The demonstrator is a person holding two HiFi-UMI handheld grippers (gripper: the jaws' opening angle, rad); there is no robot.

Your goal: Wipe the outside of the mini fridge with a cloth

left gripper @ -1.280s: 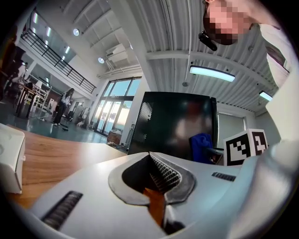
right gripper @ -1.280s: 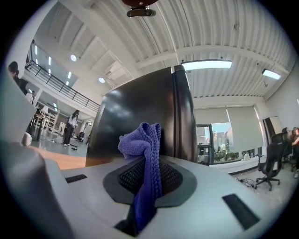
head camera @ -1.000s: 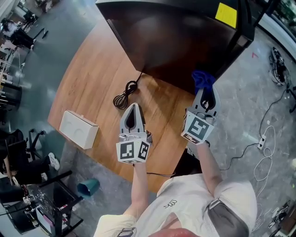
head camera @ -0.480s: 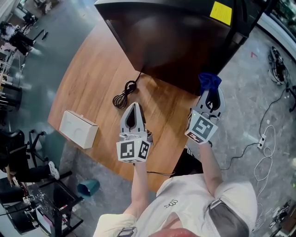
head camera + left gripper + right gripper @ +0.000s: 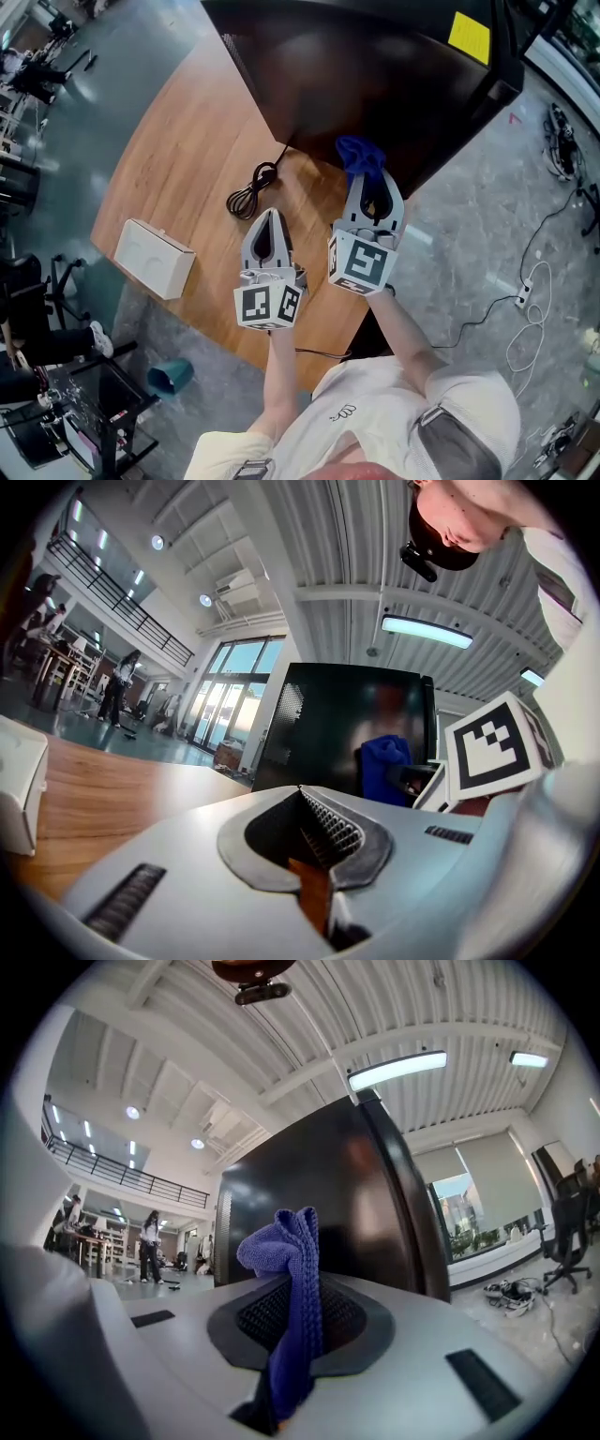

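The black mini fridge [image 5: 375, 75] stands on the wooden table [image 5: 178, 169]; its glossy side fills the right gripper view [image 5: 319, 1204] and shows ahead in the left gripper view [image 5: 347, 733]. My right gripper [image 5: 367, 187] is shut on a blue cloth [image 5: 358, 156], which sticks up between its jaws [image 5: 291, 1269] close to the fridge's near face. The cloth also appears in the left gripper view [image 5: 382, 766]. My left gripper [image 5: 269, 225] hovers over the table, shut with nothing in it, a little short of the fridge.
A coiled black power cord [image 5: 251, 192] lies on the table in front of the fridge. A white box [image 5: 153, 258] rests near the table's left edge. A yellow sticker [image 5: 469, 36] marks the fridge top. Cables [image 5: 530, 309] trail on the floor at right.
My right gripper has swung left with the cloth, from the fridge's right corner toward the middle of its near face. The left gripper has stayed put.
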